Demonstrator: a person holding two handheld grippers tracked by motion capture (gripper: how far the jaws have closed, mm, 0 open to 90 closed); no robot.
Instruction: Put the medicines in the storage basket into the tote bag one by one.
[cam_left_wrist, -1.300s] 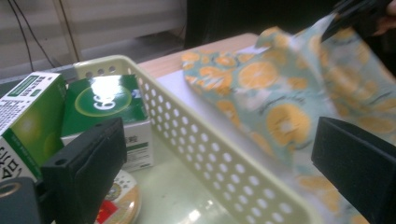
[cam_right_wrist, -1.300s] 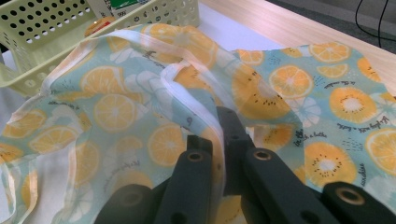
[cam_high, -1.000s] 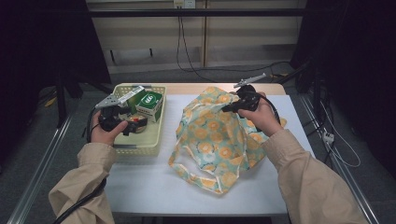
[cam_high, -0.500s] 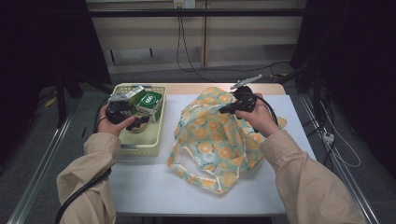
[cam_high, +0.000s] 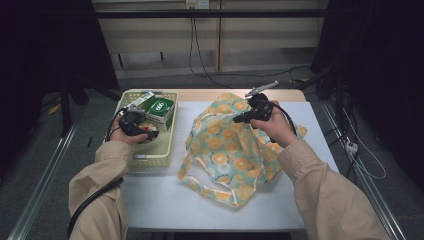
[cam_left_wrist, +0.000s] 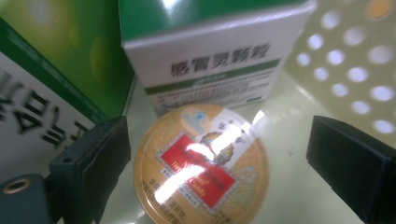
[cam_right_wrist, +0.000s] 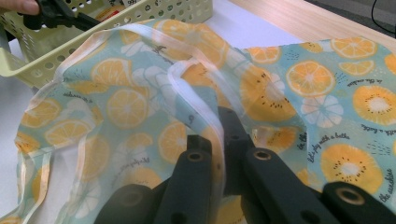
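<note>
A fabric bag (cam_high: 235, 145) printed with orange slices lies in the middle of the white table. My right gripper (cam_high: 240, 119) is at its far upper edge, shut on the bag's white-trimmed rim (cam_right_wrist: 217, 135), which it holds a little raised. My left gripper (cam_high: 147, 132) is down inside the pale yellow basket (cam_high: 150, 156). In the left gripper view its jaws (cam_left_wrist: 219, 140) stand open on either side of a round tin (cam_left_wrist: 201, 163) with a gold and red lid, apart from it. A green and white box (cam_left_wrist: 210, 51) stands just behind the tin.
A second green box (cam_left_wrist: 42, 84) leans at the left of the tin. The basket's perforated wall (cam_left_wrist: 355, 60) is close on the right. The basket (cam_right_wrist: 116, 21) sits just beside the bag's open rim. White table (cam_high: 165, 200) lies in front.
My left gripper has moved toward the near right part of the basket and dropped lower, around the tin. The right gripper has kept hold of the bag's rim, almost still.
</note>
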